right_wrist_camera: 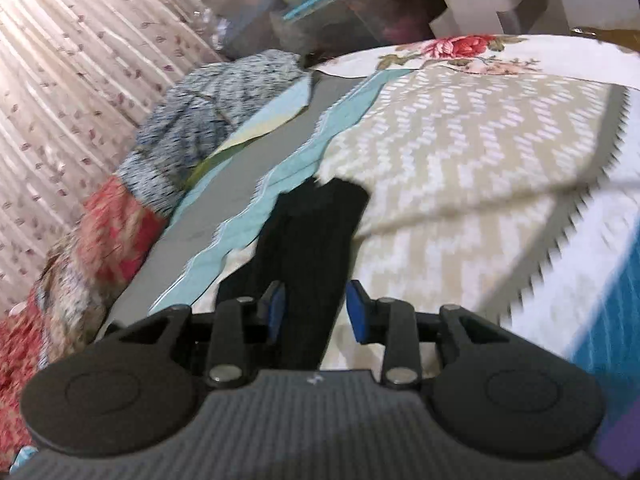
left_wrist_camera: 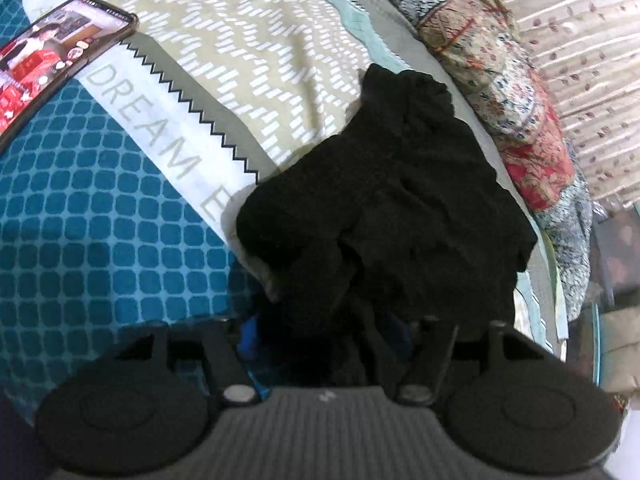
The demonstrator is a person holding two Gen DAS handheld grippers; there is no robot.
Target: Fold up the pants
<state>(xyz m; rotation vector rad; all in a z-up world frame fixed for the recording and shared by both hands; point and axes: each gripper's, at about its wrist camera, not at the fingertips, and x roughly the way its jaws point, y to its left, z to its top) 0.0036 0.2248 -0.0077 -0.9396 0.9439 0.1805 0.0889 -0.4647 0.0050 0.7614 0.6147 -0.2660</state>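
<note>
Both tongs, left [left_wrist_camera: 324,340] and right [right_wrist_camera: 316,312], stand apart over black pants [left_wrist_camera: 392,200] bunched on the bedspread [left_wrist_camera: 100,220]

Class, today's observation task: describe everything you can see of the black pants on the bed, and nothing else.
The black pants are a dark, soft, matte fabric, bunched into a wrinkled heap in the left wrist view, not yet neatly folded. They lie on the patterned bedspread, beside a floral quilt. In the right wrist view a long narrow strip of them runs forward between the blue pads of the right gripper, whose jaws stand apart without pressing it. The near edge reaches in between the left gripper fingers, where darkness hides detail.
</note>
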